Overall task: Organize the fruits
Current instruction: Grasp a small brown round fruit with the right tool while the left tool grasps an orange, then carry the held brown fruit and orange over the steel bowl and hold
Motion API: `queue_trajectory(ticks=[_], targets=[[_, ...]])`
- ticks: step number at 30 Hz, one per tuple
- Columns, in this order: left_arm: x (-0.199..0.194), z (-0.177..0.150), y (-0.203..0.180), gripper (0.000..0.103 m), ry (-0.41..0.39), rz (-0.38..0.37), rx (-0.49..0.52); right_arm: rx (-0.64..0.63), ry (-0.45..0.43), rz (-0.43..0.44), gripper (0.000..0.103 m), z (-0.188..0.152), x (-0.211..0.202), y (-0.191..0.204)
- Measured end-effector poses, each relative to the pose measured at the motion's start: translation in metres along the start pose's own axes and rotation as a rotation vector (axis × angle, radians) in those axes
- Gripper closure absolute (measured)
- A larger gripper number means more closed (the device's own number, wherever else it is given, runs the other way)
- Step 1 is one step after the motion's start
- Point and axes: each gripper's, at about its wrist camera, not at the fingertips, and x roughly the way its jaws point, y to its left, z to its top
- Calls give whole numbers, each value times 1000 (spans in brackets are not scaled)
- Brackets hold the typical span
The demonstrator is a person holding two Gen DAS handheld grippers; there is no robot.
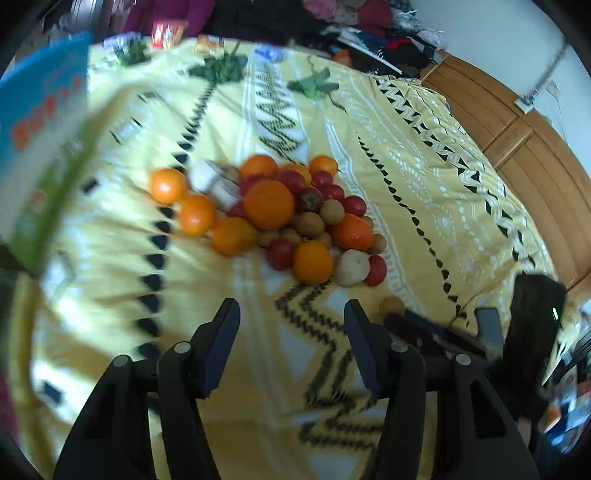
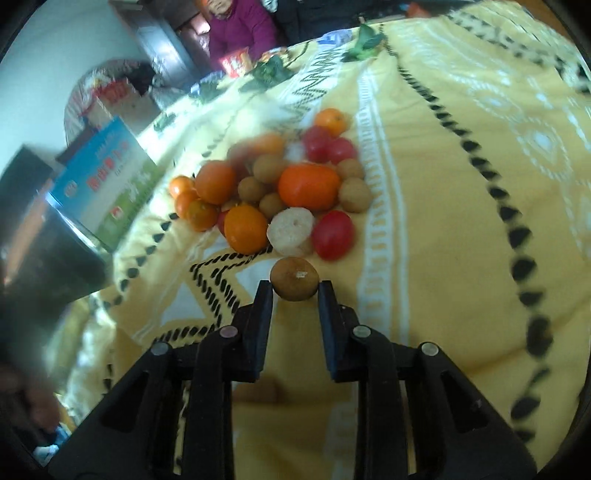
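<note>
A heap of fruit lies on the yellow patterned bedspread (image 1: 424,177): oranges (image 1: 268,204), red cherry tomatoes (image 1: 280,254), brown longans (image 1: 309,224) and pale peeled chunks (image 1: 351,267). My left gripper (image 1: 292,308) hovers open just short of the heap, nothing between its fingers. My right gripper (image 2: 294,291) is shut on a brown longan (image 2: 294,278) at its fingertips, just in front of the heap's near edge, where an orange (image 2: 245,229), a pale chunk (image 2: 290,232) and a tomato (image 2: 333,234) lie. The left wrist view shows that longan (image 1: 391,305) at lower right with the right gripper's dark fingers (image 1: 436,332) on it.
A blue and green carton (image 2: 107,177) stands at the bed's left edge by the heap. A wooden bed frame (image 1: 517,147) runs along the right. A person in a purple top (image 2: 240,29) sits beyond the far edge, near red snack packets (image 2: 234,62) and green leaves (image 1: 221,68).
</note>
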Motion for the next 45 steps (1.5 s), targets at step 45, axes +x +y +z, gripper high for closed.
queue_trajectory(ticks=[45], targets=[[-156, -26, -57, 67, -385, 339, 295, -189, -142, 6, 77, -11, -99, 109]])
